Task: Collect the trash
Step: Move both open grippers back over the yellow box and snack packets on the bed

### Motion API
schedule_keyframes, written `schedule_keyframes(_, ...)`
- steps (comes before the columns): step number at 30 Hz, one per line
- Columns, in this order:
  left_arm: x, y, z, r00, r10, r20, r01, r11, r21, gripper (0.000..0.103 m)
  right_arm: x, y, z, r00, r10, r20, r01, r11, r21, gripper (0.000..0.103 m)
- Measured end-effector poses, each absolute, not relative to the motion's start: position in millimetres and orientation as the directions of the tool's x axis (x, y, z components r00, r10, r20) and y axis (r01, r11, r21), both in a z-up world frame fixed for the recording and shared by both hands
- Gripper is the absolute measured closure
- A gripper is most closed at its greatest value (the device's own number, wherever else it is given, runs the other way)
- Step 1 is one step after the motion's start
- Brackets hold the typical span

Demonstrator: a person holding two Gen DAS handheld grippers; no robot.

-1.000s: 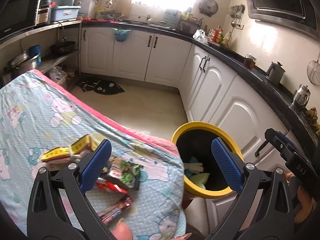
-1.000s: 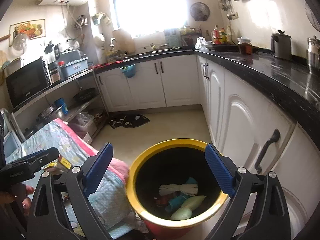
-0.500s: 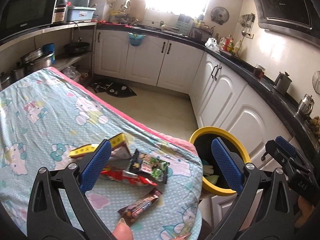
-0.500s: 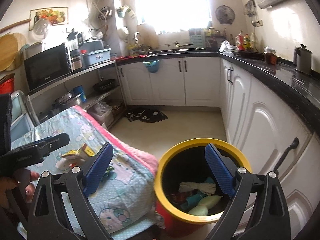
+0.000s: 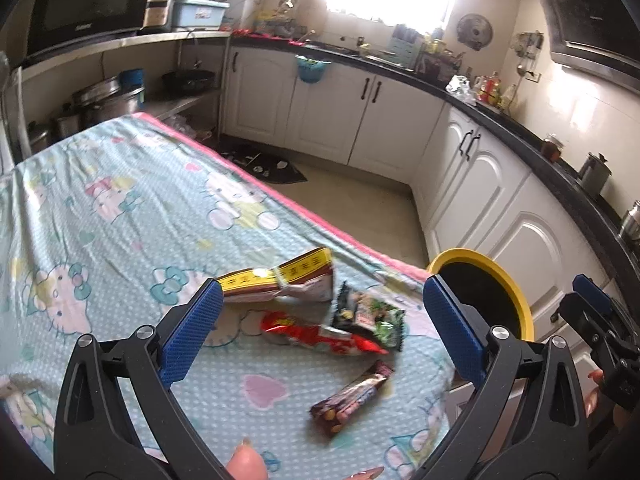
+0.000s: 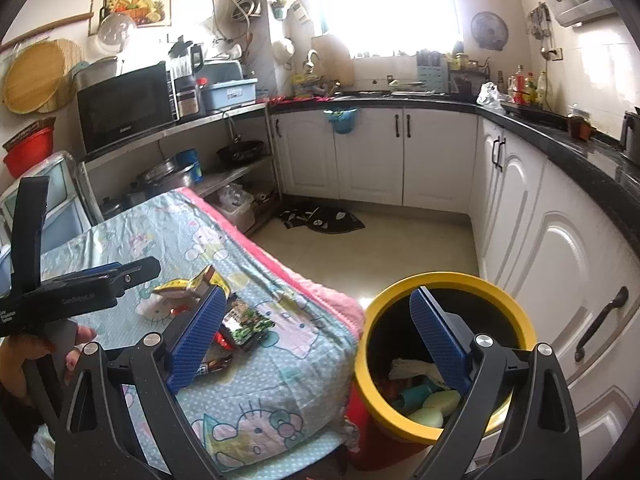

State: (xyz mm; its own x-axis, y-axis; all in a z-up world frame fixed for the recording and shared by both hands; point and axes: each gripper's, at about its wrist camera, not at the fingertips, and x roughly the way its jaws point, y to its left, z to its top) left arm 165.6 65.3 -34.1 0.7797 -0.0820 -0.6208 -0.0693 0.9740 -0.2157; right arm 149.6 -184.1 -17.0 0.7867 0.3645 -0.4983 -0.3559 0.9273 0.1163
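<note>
Several wrappers lie near the table's corner on a cartoon-print cloth point(image 5: 120, 216): a yellow and white packet point(image 5: 280, 280), a red wrapper point(image 5: 320, 334), a green and black packet point(image 5: 370, 314) and a brown snack bar point(image 5: 352, 396). My left gripper point(image 5: 320, 336) hovers open above them, holding nothing. Beside the table stands a yellow-rimmed bin point(image 6: 436, 432) with trash inside; its rim point(image 5: 516, 300) also shows in the left wrist view. My right gripper point(image 6: 318, 344) is open and empty, spanning the table corner and the bin. The green packet point(image 6: 250, 324) shows there too.
White cabinets point(image 5: 480, 184) under a black counter run along the right and back. A dark mat point(image 6: 320, 218) lies on the tiled floor. Metal shelves point(image 6: 192, 168) with a microwave and pots stand behind the table. A hand point(image 6: 24, 360) holds the left gripper.
Both grippers have pulled back and swung left, away from the bin toward the table. The wrappers now lie between the left fingers. Both stayed open.
</note>
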Motion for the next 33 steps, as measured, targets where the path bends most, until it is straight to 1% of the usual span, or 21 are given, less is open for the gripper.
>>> schedule_keyframes(3,165.1,74.7,-40.0,0.771,-0.067,-0.634,-0.088,0.974,-0.210,0.011,152.8,-176.0,-21.3,0.772,0.378,-0.510,-0.373,0.920,0.117,0.013)
schedule_keyframes(11,165.4,99.6,-61.4,0.739,-0.071,-0.670,-0.133,0.960,-0.248,0.011,163.2,-158.7,-37.1,0.732,0.400,-0.551,-0.401,0.907,0.126,0.013)
schedule_keyframes(17,167.4,110.8,-78.0,0.715,-0.094,-0.693,-0.151,0.947,-0.283,0.011,173.7,-149.7,-50.0,0.707,0.402,-0.582,-0.409,0.904,0.127,0.013)
schedule_keyframes(20,169.5,114.6,-86.3,0.702,-0.125,-0.701,-0.148,0.937,-0.316,0.012,178.5,-145.0,-57.2,0.694,0.400,-0.598,-0.412,0.903,0.125,0.013)
schedule_keyframes(22,171.3,116.3,-91.5,0.692,-0.155,-0.705,-0.143,0.928,-0.344,0.019,182.9,-141.8,-62.3,0.682,0.402,-0.611,-0.416,0.900,0.128,0.015)
schedule_keyframes(23,172.5,117.0,-93.8,0.687,-0.167,-0.707,-0.142,0.923,-0.357,0.020,185.2,-140.7,-65.0,0.674,0.404,-0.619,-0.418,0.899,0.131,0.016)
schedule_keyframes(25,175.4,118.3,-100.1,0.674,-0.208,-0.709,-0.137,0.908,-0.396,0.029,189.8,-139.2,-69.2,0.659,0.412,-0.629,-0.425,0.894,0.141,0.019)
schedule_keyframes(26,176.7,118.6,-102.5,0.671,-0.222,-0.708,-0.133,0.903,-0.409,0.031,192.6,-137.7,-72.3,0.650,0.414,-0.637,-0.427,0.893,0.144,0.020)
schedule_keyframes(28,180.1,118.2,-106.9,0.661,-0.248,-0.709,-0.128,0.893,-0.432,0.036,197.8,-134.4,-77.9,0.633,0.417,-0.652,-0.432,0.889,0.150,0.025)
schedule_keyframes(31,185.6,117.6,-112.7,0.648,-0.288,-0.705,-0.121,0.875,-0.468,0.041,205.8,-130.6,-84.5,0.607,0.428,-0.670,-0.435,0.884,0.171,0.031)
schedule_keyframes(33,189.2,117.8,-115.8,0.642,-0.305,-0.703,-0.124,0.864,-0.489,0.042,212.0,-127.0,-89.5,0.586,0.437,-0.683,-0.436,0.880,0.189,0.034)
